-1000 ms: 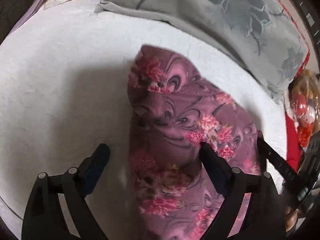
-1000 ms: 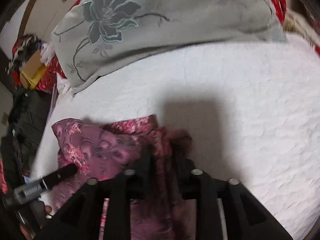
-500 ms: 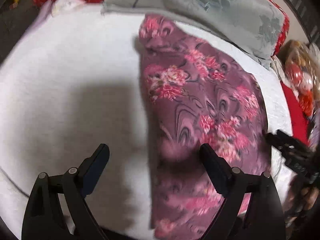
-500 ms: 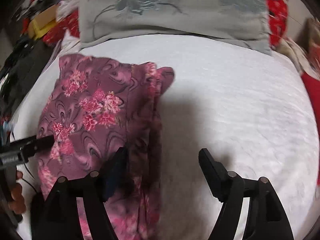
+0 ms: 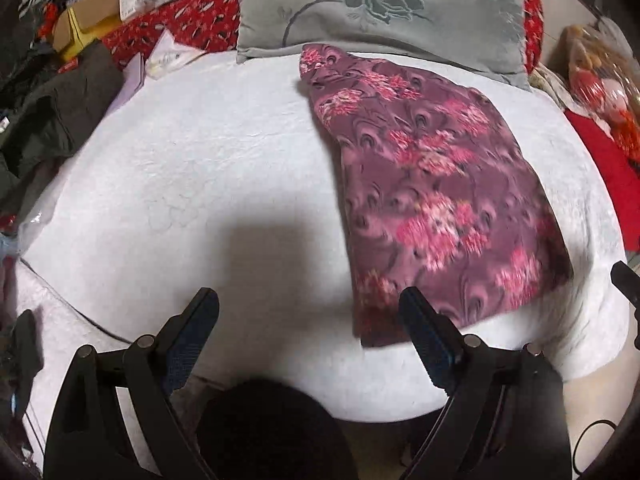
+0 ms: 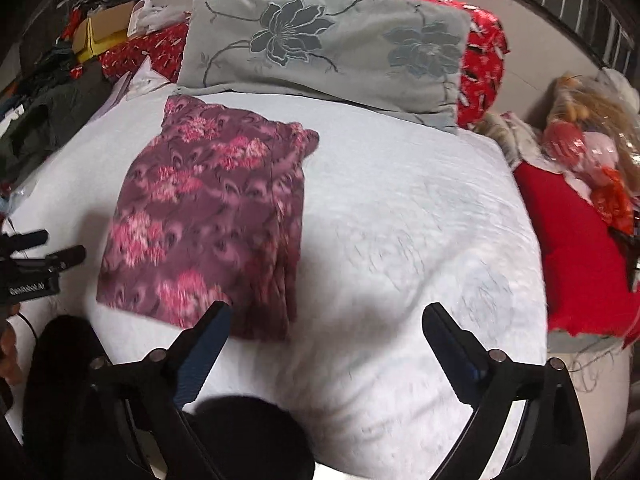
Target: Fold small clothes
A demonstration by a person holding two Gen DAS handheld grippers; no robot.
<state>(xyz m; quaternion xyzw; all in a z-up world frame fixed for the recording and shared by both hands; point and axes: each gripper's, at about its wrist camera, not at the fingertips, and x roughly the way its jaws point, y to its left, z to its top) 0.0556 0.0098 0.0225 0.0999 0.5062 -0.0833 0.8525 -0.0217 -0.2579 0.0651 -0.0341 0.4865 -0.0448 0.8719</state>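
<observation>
A purple garment with pink flowers (image 5: 432, 184) lies folded flat in a rough rectangle on the white bed cover (image 5: 200, 160). My left gripper (image 5: 308, 300) hangs open over the bed's near edge, its right finger just in front of the garment's near left corner, with nothing between its fingers. In the right wrist view the same garment (image 6: 208, 216) is at the left. My right gripper (image 6: 326, 312) is above the white cover (image 6: 400, 220) to the garment's near right; its jaws are opening and hold nothing. The left gripper (image 6: 36, 256) shows at that view's left edge.
A grey pillow with a dark flower pattern (image 6: 328, 44) lies behind the garment. Dark clothes (image 5: 52, 120) and a cardboard box (image 5: 84, 28) are piled at the left. A red cloth (image 6: 576, 248) and a doll in plastic wrap (image 6: 580, 144) are at the right.
The right gripper let go of the garment's edge and opened wide. Both grippers drew back and rose, so the folded garment now lies further ahead and more of the bed shows.
</observation>
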